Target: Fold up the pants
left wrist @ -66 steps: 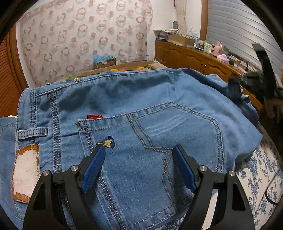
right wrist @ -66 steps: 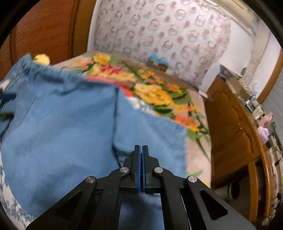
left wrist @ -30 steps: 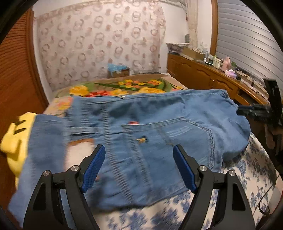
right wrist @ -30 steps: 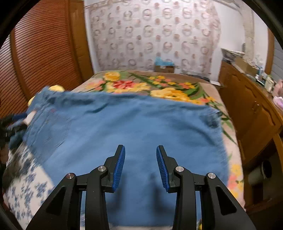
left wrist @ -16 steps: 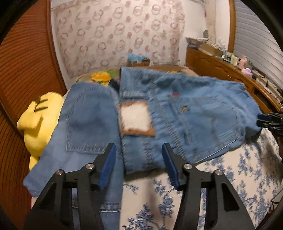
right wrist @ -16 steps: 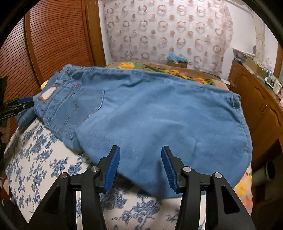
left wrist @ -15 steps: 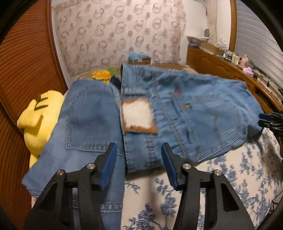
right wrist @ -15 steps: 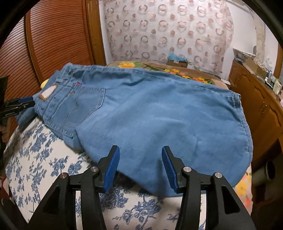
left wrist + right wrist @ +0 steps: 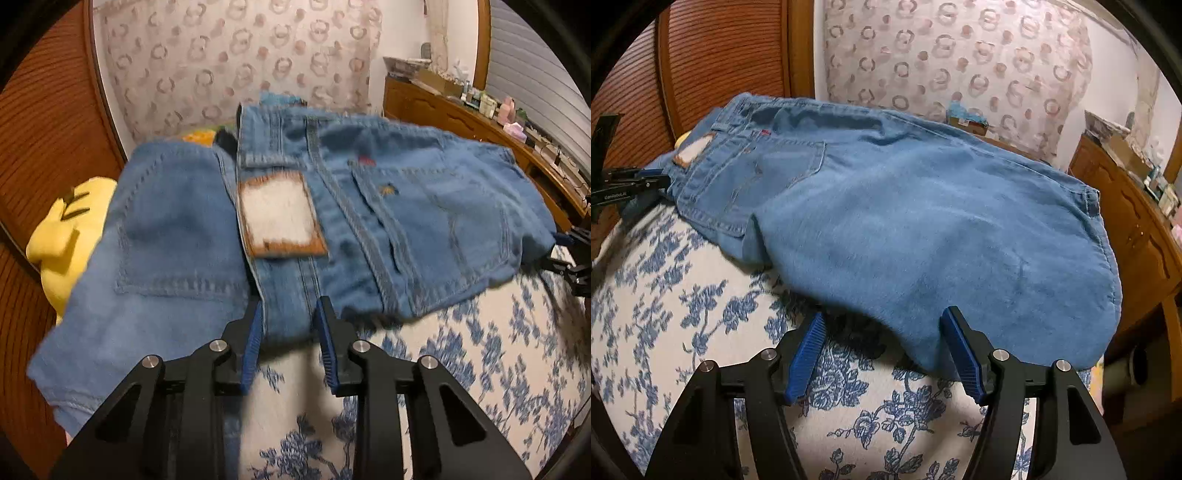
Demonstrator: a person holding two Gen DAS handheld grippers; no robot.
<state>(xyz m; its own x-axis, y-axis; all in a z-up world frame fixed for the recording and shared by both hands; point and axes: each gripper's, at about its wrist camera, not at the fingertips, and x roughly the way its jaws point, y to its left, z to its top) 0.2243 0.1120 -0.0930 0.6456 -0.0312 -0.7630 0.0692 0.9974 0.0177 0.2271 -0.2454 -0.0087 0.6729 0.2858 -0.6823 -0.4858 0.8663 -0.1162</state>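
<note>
Blue denim pants lie on a bed, back side up, with a brown-edged white patch near the waist. A second layer of denim lies to their left. My left gripper is open, its blue pads straddling the near edge of the waistband. In the right wrist view the pants spread across the bed, folded legs to the right. My right gripper is open and empty at the near edge of the leg fold.
The bed has a white sheet with blue flowers. A yellow plush toy lies at the far left by a wooden slatted wall. A wooden cabinet with clutter stands on the right. The left gripper shows at the far left of the right wrist view.
The right gripper let go of the denim and backed off to the edge of the fold. The left gripper pulled back to the waist end, and its jaws have narrowed around the waistband edge.
</note>
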